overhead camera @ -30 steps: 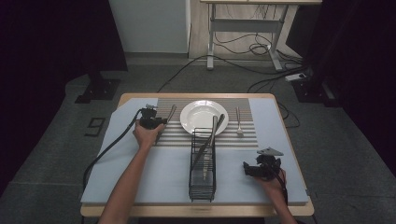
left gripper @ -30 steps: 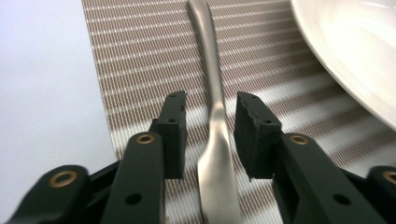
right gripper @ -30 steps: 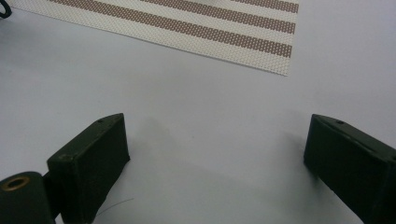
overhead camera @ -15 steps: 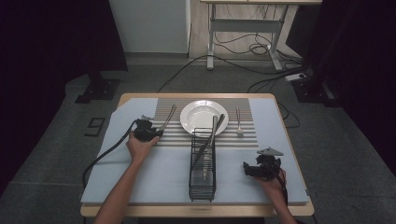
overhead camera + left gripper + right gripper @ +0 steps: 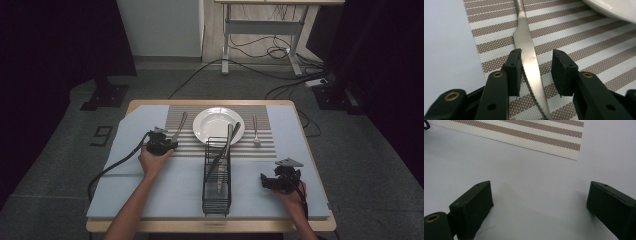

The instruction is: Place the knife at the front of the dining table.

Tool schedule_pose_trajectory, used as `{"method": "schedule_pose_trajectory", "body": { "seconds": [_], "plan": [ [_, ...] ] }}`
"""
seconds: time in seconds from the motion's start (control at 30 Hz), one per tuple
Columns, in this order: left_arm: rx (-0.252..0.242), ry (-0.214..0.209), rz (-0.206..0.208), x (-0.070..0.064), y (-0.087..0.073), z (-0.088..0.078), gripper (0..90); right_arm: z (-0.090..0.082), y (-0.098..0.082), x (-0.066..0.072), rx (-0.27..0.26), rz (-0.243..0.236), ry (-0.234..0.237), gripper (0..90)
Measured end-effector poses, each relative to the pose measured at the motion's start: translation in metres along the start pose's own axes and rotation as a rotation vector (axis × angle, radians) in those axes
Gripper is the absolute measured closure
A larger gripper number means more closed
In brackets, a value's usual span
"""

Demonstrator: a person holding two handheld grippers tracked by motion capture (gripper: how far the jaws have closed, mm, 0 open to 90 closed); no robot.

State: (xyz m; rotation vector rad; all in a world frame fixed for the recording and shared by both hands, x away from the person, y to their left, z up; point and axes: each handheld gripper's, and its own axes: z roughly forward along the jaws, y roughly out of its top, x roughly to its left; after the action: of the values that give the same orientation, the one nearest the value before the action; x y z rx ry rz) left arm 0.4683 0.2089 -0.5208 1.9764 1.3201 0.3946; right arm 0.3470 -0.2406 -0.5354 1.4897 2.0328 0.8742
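The knife (image 5: 529, 60) is laid on the striped placemat (image 5: 200, 148) to the left of the white plate (image 5: 212, 125), with its serrated blade seen between the parted jaws of the left gripper (image 5: 536, 72); the pads are not pressed on it, and the jaws have just been opened wider around it. The surface (image 5: 150, 200) is covered by a pale blue sheet, on which the placemat is spread at the far side. A black wire rack (image 5: 217, 175) is stood near the middle, with long utensils leaned in it. A fork (image 5: 255, 131) is laid right of the plate. The right gripper (image 5: 540, 205) is rested with its jaws wide apart and nothing between them, over the bare sheet.
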Motion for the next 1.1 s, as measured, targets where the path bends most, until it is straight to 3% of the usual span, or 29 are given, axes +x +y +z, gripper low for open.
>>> {"method": "schedule_pose_trajectory", "body": {
  "seconds": [0.4,0.8,0.93,1.1],
  "plan": [
    [-0.024,-0.044,-0.036,-0.001,0.002,0.006,62.6,0.000,0.000,0.000,0.000,0.000,0.000,6.4],
    [-0.035,-0.053,-0.026,-0.001,0.002,0.007,61.6,0.000,0.000,0.000,0.000,0.000,0.000,6.4],
    [-0.062,-0.045,0.005,-0.002,0.000,-0.003,58.3,0.000,0.000,0.000,-0.001,0.000,0.000,6.4],
    [-0.105,-0.060,0.040,-0.004,-0.001,-0.026,52.3,0.000,0.000,0.000,0.000,-0.001,0.000,6.4]
  ]
}}
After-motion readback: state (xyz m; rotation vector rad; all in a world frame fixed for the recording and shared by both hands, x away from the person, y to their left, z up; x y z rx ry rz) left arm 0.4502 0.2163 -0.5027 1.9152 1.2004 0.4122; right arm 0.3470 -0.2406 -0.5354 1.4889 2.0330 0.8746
